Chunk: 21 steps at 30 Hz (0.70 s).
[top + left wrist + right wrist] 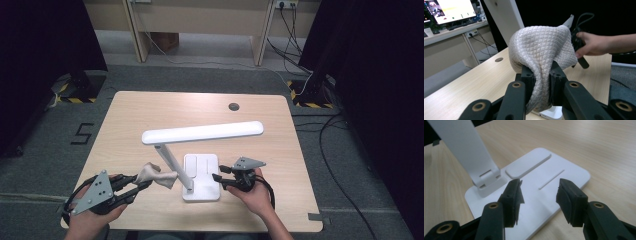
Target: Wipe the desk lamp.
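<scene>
A white desk lamp stands mid-table with a flat base (201, 175), a slanted stem (172, 167) and a long horizontal light bar (202, 133). My left gripper (142, 183) is shut on a pale quilted cloth (156, 174), which touches the stem's lower left side. In the left gripper view the cloth (541, 52) bulges above the jaws (541, 82). My right gripper (217, 179) stands open at the base's right edge. In the right gripper view its jaws (539, 195) hover over the base (564, 176) with nothing between them, the stem's hinge (487, 180) to their left.
The wooden table (150, 115) has a round cable grommet (233, 106) near its far edge. Beyond the table lie grey carpet, cables and dark curtains. A desk with a monitor (451, 10) shows in the left gripper view.
</scene>
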Motion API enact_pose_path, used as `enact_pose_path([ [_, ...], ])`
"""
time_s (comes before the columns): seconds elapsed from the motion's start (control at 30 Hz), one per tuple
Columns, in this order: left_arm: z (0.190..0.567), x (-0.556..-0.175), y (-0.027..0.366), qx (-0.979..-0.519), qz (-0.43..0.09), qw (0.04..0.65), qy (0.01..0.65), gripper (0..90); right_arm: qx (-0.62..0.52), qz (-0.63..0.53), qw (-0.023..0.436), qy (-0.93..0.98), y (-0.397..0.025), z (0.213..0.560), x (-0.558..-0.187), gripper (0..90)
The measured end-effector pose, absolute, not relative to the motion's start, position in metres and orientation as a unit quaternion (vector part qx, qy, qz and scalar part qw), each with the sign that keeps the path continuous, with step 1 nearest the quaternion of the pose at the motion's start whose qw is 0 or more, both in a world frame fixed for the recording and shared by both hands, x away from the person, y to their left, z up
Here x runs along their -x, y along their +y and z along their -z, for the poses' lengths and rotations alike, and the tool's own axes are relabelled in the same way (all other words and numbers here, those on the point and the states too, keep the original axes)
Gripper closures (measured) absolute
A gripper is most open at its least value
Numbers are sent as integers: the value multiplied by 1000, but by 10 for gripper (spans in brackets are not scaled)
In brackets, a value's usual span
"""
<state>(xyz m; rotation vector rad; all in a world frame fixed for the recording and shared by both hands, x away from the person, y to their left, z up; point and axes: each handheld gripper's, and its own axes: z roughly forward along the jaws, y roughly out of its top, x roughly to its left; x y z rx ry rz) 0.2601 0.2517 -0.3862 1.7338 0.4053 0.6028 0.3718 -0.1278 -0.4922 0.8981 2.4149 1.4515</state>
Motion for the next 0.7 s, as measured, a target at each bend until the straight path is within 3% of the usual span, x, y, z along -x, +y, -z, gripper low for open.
enact_pose_path([
  [0.7, 333, -255, 271, -716, -259, 627, 165, 776, -267, -476, 81, 834, -99, 504, -369, 433],
])
